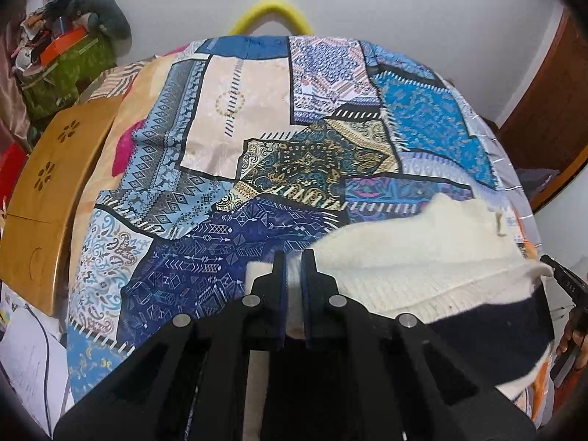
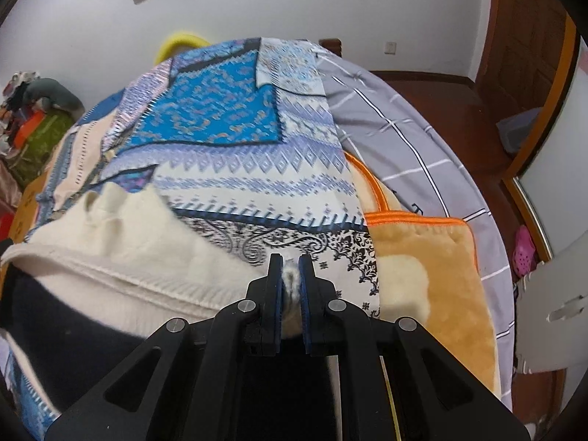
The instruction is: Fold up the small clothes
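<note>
A small cream knit garment (image 1: 422, 257) with a dark navy part (image 1: 488, 334) is held up over the patterned blue bedspread (image 1: 257, 147). My left gripper (image 1: 293, 264) is shut on its cream edge at one end. My right gripper (image 2: 290, 272) is shut on the cream edge at the other end. In the right wrist view the garment (image 2: 128, 250) stretches away to the left, with the navy part (image 2: 66, 334) below. The right gripper's tip also shows in the left wrist view (image 1: 562, 275) at the far right.
A wooden folding table (image 1: 47, 198) stands left of the bed. A pile of clutter (image 1: 62, 55) is at the far left. A tan plush blanket with orange trim (image 2: 430, 268) and a grey striped sheet (image 2: 404, 128) lie on the right. A wooden door (image 2: 525, 55) is behind.
</note>
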